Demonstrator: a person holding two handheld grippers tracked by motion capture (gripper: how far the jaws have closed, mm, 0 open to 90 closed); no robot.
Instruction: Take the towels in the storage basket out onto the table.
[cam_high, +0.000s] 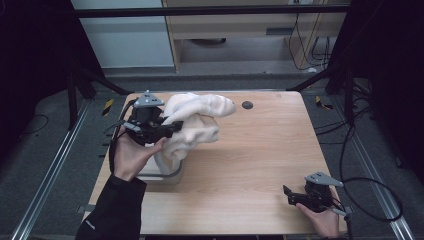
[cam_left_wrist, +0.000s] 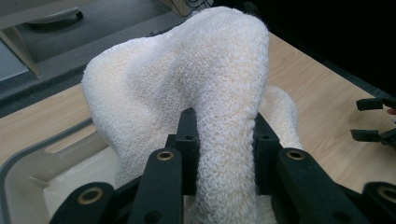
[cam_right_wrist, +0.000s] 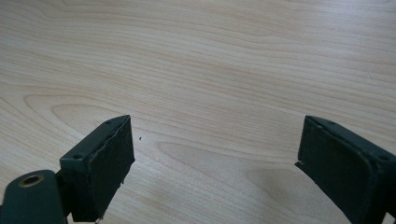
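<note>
Pinching a thick fold of the white towel (cam_left_wrist: 196, 93) between both pads, the left tongs (cam_left_wrist: 223, 154) hold it lifted above the grey bin (cam_left_wrist: 28, 163) at the left side of the bench (cam_high: 260, 150), its lower end hanging down to the bin. Over at the near right corner, the right tongs (cam_right_wrist: 212, 158) rest with jaws wide apart over bare wood.
</note>
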